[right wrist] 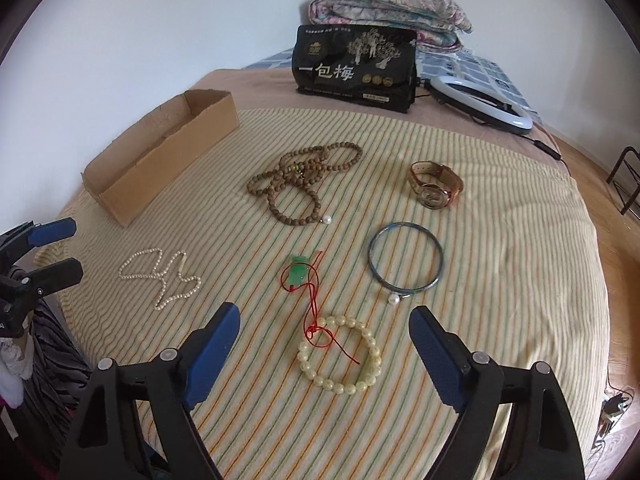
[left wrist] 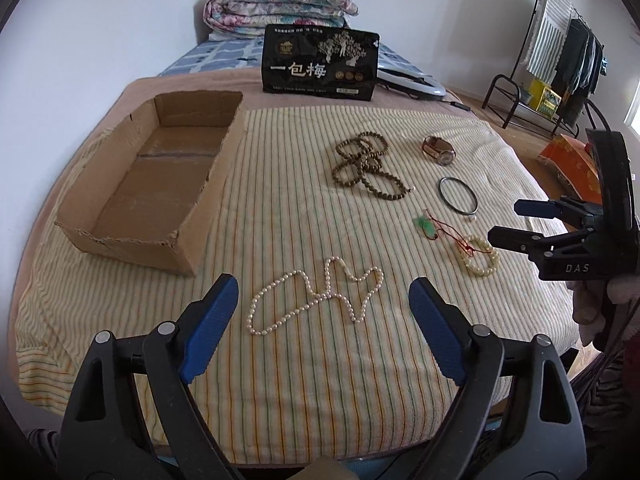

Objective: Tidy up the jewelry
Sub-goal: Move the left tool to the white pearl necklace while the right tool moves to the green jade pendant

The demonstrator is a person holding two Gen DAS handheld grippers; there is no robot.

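Left wrist: pearl necklace (left wrist: 316, 300) beyond the gaping left claw (left wrist: 324, 320).

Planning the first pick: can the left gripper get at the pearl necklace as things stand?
Probably yes: the left gripper is open, the pearl necklace lies loose on the striped cloth right before it, nothing between.

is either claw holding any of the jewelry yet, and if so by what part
Nothing is held. The left claw stands open above the pearl necklace, and the right claw stands open above the cream bead bracelet; neither touches it.
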